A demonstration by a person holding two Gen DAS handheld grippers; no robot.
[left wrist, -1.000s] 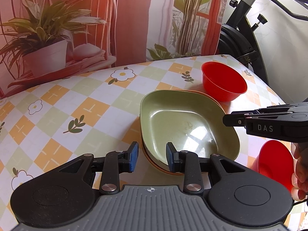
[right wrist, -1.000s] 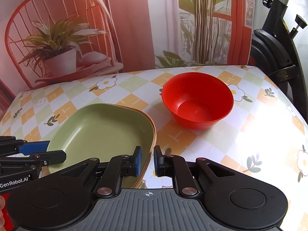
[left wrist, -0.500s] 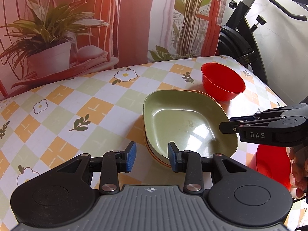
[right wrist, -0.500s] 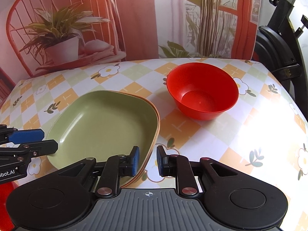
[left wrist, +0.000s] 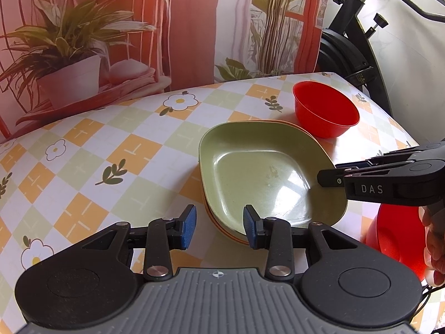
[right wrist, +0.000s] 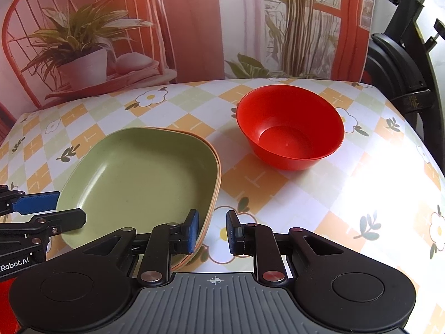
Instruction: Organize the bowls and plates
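Observation:
A green square plate (left wrist: 261, 172) (right wrist: 144, 175) is nested on an orange plate, of which only the rim (left wrist: 211, 218) (right wrist: 217, 178) shows. A red bowl (left wrist: 325, 111) (right wrist: 292, 128) stands upright beyond the stack, to its right. A second red bowl (left wrist: 395, 239) sits low at the right, partly hidden by a hand. My left gripper (left wrist: 219, 226) (right wrist: 64, 208) is open, just in front of the stack's near edge. My right gripper (right wrist: 212, 231) (left wrist: 328, 176) is open at the stack's right corner, nothing between its fingers.
The table (right wrist: 319, 203) wears a cloth of orange and green checks with flowers. A printed backdrop of plants and a chair stands behind it. A black exercise bike (left wrist: 350, 44) (right wrist: 403, 64) is past the right edge. A hand (left wrist: 434, 239) holds the right gripper.
The right gripper's fingers have spread wider. The left gripper's fingers opened slightly and it has drawn back a little from the plates. Plates and bowls have not moved.

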